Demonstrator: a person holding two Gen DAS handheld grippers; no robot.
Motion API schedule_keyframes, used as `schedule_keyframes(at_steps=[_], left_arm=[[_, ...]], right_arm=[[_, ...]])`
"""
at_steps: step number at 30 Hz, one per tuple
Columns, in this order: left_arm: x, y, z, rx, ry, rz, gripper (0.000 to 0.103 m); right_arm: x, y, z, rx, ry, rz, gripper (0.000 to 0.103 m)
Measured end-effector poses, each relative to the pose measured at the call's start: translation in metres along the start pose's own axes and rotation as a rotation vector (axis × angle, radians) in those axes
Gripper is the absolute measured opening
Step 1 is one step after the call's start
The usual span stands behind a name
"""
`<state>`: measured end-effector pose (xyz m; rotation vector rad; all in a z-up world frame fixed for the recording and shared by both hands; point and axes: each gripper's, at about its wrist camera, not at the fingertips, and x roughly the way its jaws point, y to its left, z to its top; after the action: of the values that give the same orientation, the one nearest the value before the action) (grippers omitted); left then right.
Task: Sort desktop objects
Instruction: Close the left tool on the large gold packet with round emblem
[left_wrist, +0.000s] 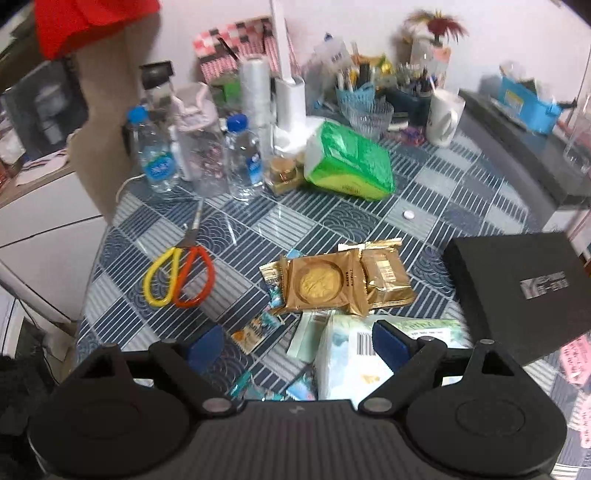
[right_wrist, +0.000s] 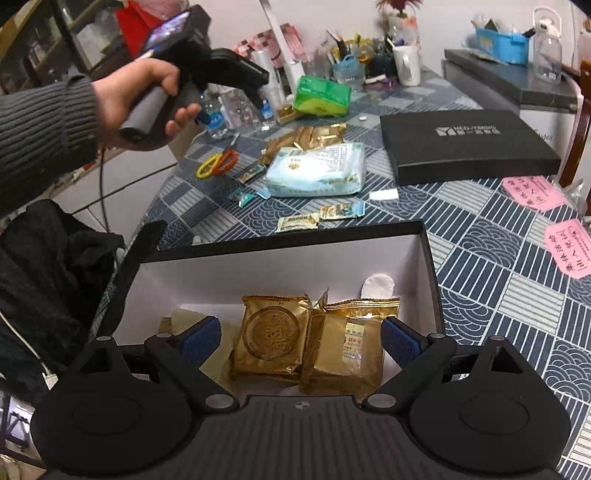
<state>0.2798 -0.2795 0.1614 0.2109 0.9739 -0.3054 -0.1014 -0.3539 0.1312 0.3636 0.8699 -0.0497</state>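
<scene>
the right gripper (right_wrist: 301, 343) is hanging wide-jawed, empty, over gold packets (right_wrist: 314, 343) in the box (right_wrist: 288, 240) at lower centre; the left gripper (left_wrist: 295, 341), likewise wide, is best squaring over the mid-frame gold packet (left_wrist: 321, 282).

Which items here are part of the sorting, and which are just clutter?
Part of the job: open box, gold packets in it, gold packets on the table, small sachets, tissue pack, scissors, box lid.

Probably clutter: water bottles, green bag, mug, pen holders.
</scene>
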Motion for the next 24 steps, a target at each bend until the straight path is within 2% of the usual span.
schedule_keyframes(at_steps=[2,5,7,14,24], left_arm=[[0.017,-0.001,0.007,-0.012,0.014,-0.02,0.103],[0.037,-0.001,0.015,-0.038,0.016,-0.091,0.103],[0.052,-0.004,0.018,-0.03,0.025,-0.106,0.103],[0.101,-0.005,0.024,-0.062,0.08,-0.116,0.103],[0.143,-0.004,0.028,-0.053,0.091,-0.129,0.103]], right_arm=[[0.005,-0.002,0.001,0.007,0.011,0.003,0.094],[0.011,-0.006,0.001,0.024,0.024,0.009,0.094],[0.014,-0.008,0.002,0.037,0.031,0.012,0.094],[0.021,-0.015,0.008,0.069,0.034,0.024,0.094],[0.022,-0.022,0.016,0.089,0.024,0.029,0.094]])
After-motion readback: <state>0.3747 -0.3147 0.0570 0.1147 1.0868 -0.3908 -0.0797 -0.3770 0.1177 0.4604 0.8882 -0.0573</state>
